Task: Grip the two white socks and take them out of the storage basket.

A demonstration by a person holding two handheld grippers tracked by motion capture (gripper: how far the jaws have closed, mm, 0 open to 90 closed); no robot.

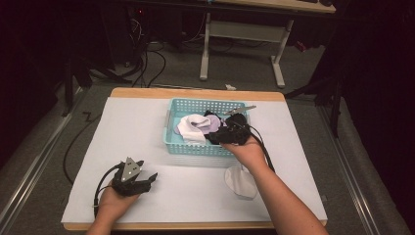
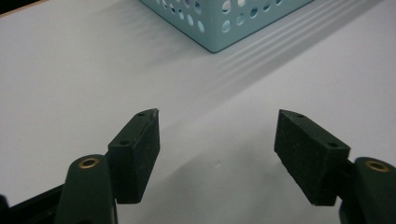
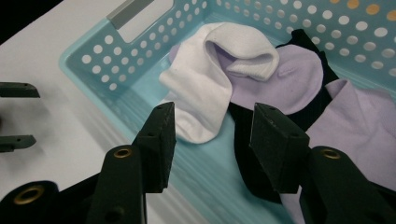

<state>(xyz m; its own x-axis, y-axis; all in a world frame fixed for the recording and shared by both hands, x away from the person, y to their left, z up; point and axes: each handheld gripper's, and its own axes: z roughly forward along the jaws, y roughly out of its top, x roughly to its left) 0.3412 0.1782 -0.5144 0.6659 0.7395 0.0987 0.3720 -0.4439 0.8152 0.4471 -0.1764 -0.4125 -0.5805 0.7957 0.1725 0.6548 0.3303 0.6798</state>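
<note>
A teal perforated basket stands at the middle back of the table and holds a white sock, lavender socks and a black sock. My right gripper hangs over the basket's right half, pointing left. In the right gripper view it is open just above the white sock and the black sock, with nothing between its pads. Lavender socks lie beyond. My left gripper rests at the table's front left, and it is open over bare white surface.
Another white sock lies flat on the white table cover by the right forearm, in front of the basket. The basket's near corner is ahead of the left gripper. Past the far edge are a desk frame and floor cables.
</note>
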